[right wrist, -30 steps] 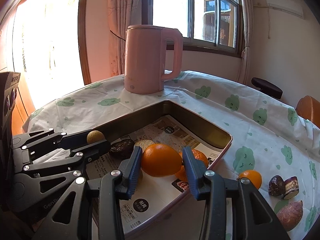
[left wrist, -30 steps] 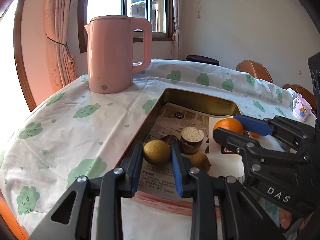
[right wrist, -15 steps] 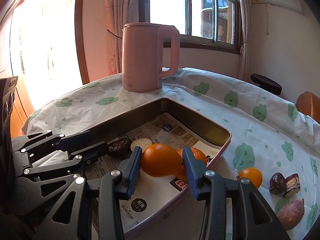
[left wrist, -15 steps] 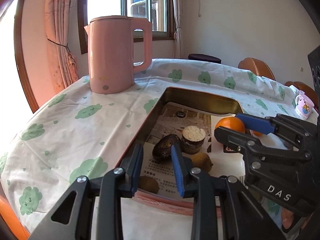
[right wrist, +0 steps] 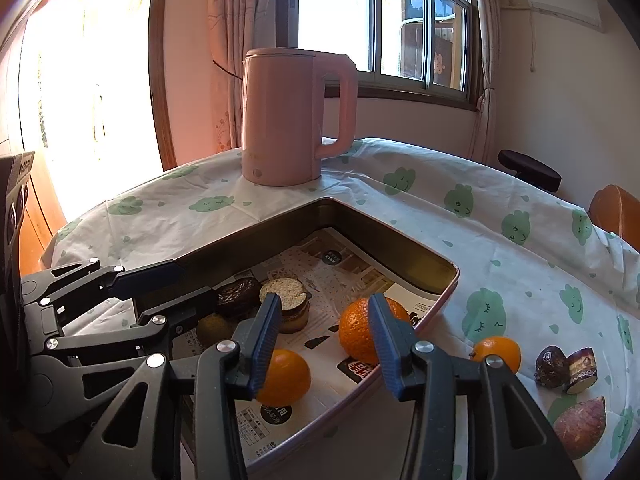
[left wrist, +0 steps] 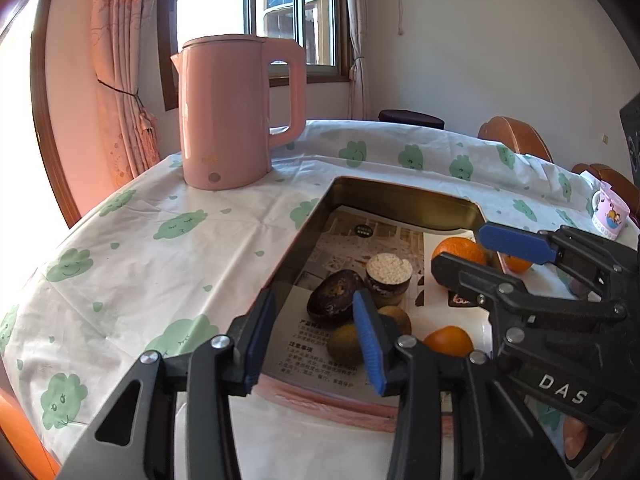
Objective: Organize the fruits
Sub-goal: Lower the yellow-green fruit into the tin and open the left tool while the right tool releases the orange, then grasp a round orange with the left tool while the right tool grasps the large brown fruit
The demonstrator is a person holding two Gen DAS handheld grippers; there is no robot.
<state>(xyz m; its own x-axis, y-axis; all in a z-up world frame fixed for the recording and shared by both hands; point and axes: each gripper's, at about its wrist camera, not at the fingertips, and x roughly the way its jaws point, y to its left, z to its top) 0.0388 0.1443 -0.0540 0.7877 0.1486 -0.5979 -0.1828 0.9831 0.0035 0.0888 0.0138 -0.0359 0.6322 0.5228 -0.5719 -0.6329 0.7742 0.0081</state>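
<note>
A metal tray [left wrist: 404, 196] [right wrist: 404, 244] lined with newspaper holds two oranges [right wrist: 286, 376] [right wrist: 356, 330], two kiwis [left wrist: 346, 342] [left wrist: 396, 318], a dark fruit [left wrist: 332, 298] [right wrist: 236, 294] and a cut round piece [left wrist: 388, 276] [right wrist: 288, 300]. My left gripper [left wrist: 316, 340] is open and empty above the tray's near edge. My right gripper [right wrist: 324, 344] is open and empty above the tray. Another orange [right wrist: 498, 352] lies on the cloth right of the tray.
A pink kettle [left wrist: 232, 112] [right wrist: 296, 116] stands behind the tray. Two dark cut fruits [right wrist: 566, 364] and a reddish fruit [right wrist: 580, 426] lie on the cloth at right. A small cup [left wrist: 610, 214] sits far right. Chairs stand beyond the table.
The left gripper let go of a kiwi, now lying in the tray. The right gripper opened and released its orange into the tray. Both grippers pulled back a little.
</note>
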